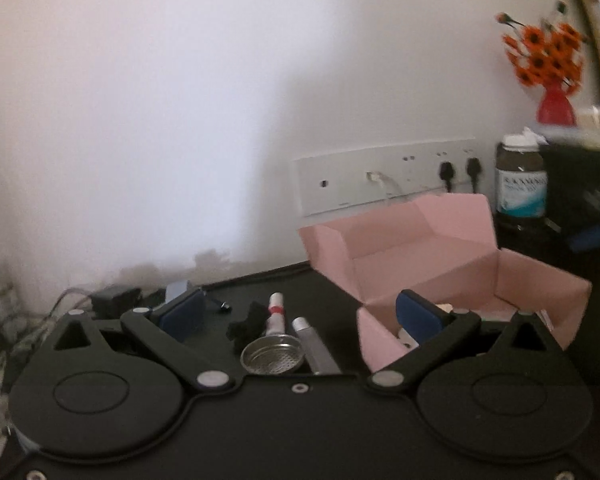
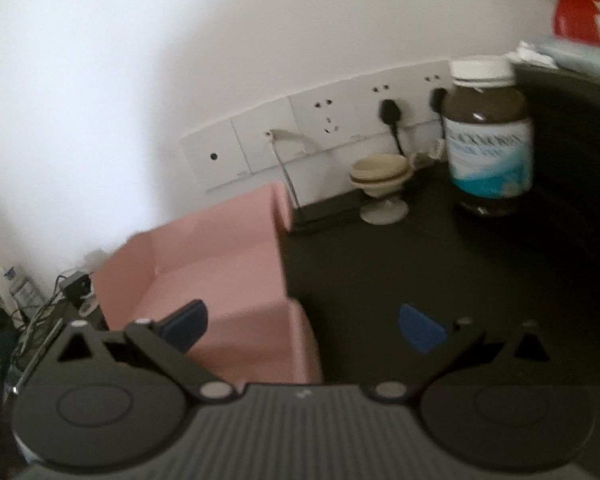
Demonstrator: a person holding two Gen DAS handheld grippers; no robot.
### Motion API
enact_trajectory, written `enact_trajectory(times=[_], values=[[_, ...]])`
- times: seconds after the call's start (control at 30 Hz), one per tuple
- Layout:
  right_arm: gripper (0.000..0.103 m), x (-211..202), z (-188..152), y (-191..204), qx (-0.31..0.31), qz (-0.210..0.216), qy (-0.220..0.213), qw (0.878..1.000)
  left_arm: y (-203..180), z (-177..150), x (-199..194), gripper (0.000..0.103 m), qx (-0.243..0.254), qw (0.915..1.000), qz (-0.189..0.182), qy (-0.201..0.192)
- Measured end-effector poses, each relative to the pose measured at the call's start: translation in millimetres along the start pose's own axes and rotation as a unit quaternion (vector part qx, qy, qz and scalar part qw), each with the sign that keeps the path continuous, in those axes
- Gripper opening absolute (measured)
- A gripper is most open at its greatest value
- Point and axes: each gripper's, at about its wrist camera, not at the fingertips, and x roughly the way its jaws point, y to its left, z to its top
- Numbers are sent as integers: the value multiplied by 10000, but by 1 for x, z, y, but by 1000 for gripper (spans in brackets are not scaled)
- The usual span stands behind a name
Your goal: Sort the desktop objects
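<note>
While fingers gape, perforated metal strainer (image 1: 273,356) beside pink cardboard box (image 1: 440,264)

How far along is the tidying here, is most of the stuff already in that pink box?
Partly. The pink box already holds a few pale items near its front corner, too hidden to name. Nothing is in hand: the left gripper and right gripper are both open and empty. Still loose on the desk are the metal strainer, the white tube with a red band, a silver tube and a small black clump.
</note>
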Motion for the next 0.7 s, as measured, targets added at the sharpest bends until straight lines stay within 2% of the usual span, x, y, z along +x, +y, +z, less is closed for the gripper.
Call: enact_trajectory(times=[0.27,0.57,0.7], values=[[102,-32,-44,-13,118,131,-197,9997,33,-1,11,103,-755,9966,215,251],[102,-32,-59,-11,-73,338,-347,9988,39,-4,13,103,-959,9929,549,446],[102,-33,-61,-15,28,483,-404,9980,36,-8,11,103,-822,9940,646,332]])
